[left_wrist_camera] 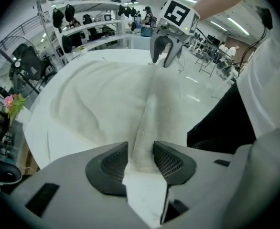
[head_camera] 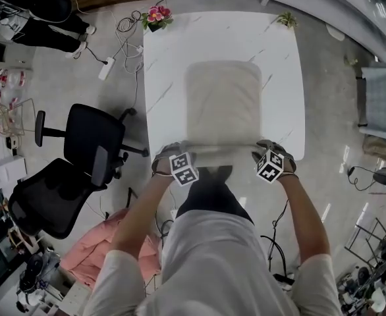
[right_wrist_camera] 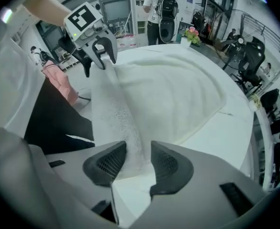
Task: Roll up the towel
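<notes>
Towel (head_camera: 222, 101): spread flat on the white table (head_camera: 166, 58), with its near edge raised into a narrow fold (head_camera: 222, 151) just in front of us
Left gripper (left_wrist_camera: 141, 159): jaws partly apart, astride the fold's left end without pinching it
Right gripper (right_wrist_camera: 138, 159): jaws also loose, with the right end between them
Why: we take both ends so the roll should run straight; we judge the rolling barely begun
Around: flowers (head_camera: 157, 17) at the far corner, office chair (head_camera: 91, 143) beside the table; nothing blocks the towel's length
</notes>
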Action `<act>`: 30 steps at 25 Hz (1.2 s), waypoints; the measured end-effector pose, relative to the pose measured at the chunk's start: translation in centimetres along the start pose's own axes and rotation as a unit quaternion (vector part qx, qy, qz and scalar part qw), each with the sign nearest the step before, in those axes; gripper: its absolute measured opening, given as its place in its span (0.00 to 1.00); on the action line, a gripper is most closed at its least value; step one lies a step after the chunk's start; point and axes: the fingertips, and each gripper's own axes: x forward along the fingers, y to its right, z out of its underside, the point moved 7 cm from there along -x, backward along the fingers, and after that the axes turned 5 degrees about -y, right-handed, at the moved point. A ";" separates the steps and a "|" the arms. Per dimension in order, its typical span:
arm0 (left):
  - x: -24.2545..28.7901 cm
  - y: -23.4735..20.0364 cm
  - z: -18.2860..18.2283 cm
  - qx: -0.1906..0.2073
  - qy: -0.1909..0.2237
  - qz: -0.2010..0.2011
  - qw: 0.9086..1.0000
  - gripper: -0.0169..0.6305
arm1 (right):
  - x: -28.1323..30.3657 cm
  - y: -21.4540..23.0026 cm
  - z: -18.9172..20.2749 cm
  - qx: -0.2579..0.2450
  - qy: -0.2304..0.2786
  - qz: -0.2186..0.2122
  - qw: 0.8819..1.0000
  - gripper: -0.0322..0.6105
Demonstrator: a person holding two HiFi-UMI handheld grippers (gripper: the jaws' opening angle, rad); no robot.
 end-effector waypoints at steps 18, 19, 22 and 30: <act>-4.7 1.6 1.0 -0.055 0.088 -0.079 0.991 0.37 | -4.4 -2.5 -0.4 0.016 0.085 0.093 0.992 0.39; -4.9 2.4 0.9 -0.048 0.096 -0.075 0.991 0.35 | -4.3 -3.0 -0.4 0.014 0.089 0.086 0.992 0.38; -4.3 5.0 0.4 -0.016 0.108 -0.061 0.992 0.31 | -3.3 -4.9 0.0 -0.005 0.080 0.054 0.995 0.37; 0.2 6.5 0.4 0.014 0.060 -0.078 0.995 0.34 | 0.0 -5.7 1.6 -0.057 0.035 0.049 0.997 0.36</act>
